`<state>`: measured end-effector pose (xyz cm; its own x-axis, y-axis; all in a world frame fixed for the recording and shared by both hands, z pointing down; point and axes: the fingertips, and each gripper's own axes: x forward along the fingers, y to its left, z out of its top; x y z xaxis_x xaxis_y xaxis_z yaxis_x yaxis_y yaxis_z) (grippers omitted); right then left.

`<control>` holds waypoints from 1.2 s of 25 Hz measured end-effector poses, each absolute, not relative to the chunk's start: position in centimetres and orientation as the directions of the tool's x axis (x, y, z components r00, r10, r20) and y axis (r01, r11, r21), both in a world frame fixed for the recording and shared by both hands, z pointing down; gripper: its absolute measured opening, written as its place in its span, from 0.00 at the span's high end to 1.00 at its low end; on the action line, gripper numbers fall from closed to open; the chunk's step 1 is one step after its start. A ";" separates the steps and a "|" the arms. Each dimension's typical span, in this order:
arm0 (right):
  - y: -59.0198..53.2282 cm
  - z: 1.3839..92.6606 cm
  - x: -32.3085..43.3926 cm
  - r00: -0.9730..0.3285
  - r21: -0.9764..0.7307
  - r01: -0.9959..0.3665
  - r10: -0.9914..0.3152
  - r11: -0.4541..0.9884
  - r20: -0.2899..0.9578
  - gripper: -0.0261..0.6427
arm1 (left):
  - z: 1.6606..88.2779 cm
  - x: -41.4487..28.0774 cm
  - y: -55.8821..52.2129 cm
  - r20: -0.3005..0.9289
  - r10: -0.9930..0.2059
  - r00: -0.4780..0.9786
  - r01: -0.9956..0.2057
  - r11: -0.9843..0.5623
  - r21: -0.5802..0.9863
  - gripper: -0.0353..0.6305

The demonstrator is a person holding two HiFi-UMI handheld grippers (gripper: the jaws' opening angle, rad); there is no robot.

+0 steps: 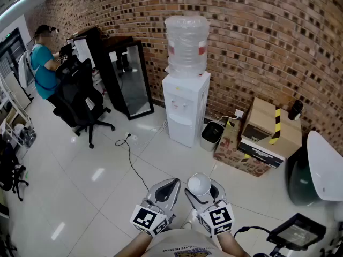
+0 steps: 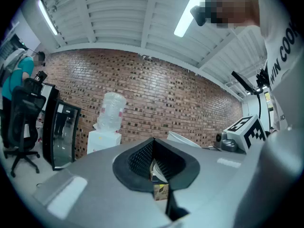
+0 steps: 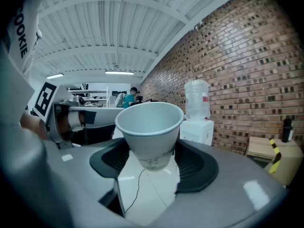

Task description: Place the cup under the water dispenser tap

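Observation:
A white paper cup (image 1: pixel 199 184) stands upright between the jaws of my right gripper (image 1: pixel 201 193), low in the head view. In the right gripper view the black pads press on the cup (image 3: pixel 149 129) from both sides, so the right gripper (image 3: pixel 152 159) is shut on it. Just to its left, my left gripper (image 1: pixel 165 190) is shut with nothing in it; its pads (image 2: pixel 142 158) meet in the left gripper view. The white water dispenser (image 1: pixel 185 108), with a large clear bottle (image 1: pixel 186 44) on top, stands against the brick wall well ahead of both grippers, across open floor.
Right of the dispenser sit a small bin (image 1: pixel 213 135) and cardboard boxes (image 1: pixel 268 130). A black cable (image 1: pixel 131 159) trails over the white floor. At left are a glass-door cabinet (image 1: pixel 128 79), an office chair (image 1: pixel 80 103) and a person (image 1: pixel 43 63) at a desk.

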<state>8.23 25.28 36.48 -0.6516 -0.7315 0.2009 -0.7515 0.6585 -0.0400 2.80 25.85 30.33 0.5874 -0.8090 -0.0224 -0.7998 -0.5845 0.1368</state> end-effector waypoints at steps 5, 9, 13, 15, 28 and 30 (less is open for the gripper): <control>24.6 36.9 9.4 -0.648 -0.047 -0.755 -0.733 0.654 0.205 0.50 | 31.2 3.9 25.1 -0.022 -0.808 0.589 -0.799 -0.587 0.134 0.96; 24.0 37.3 9.8 -0.650 -0.052 -0.754 -0.732 0.655 0.204 0.50 | 31.3 4.3 24.4 -0.018 -0.814 0.581 -0.805 -0.578 0.134 0.96; 23.1 37.7 9.9 -0.655 -0.057 -0.750 -0.728 0.659 0.205 0.50 | 31.8 4.4 23.3 -0.024 -0.817 0.576 -0.808 -0.573 0.135 0.96; 22.5 37.8 10.0 -0.655 -0.056 -0.750 -0.727 0.659 0.207 0.50 | 31.7 4.4 22.6 -0.018 -0.820 0.572 -0.811 -0.568 0.137 0.96; 16.1 38.8 8.3 -0.664 -0.034 -0.737 -0.714 0.675 0.222 0.50 | 33.9 2.7 16.3 -0.026 -0.831 0.556 -0.815 -0.551 0.182 0.96; 15.1 38.8 7.7 -0.665 -0.036 -0.736 -0.712 0.676 0.224 0.50 | 34.0 2.2 15.1 -0.015 -0.832 0.554 -0.816 -0.547 0.187 0.96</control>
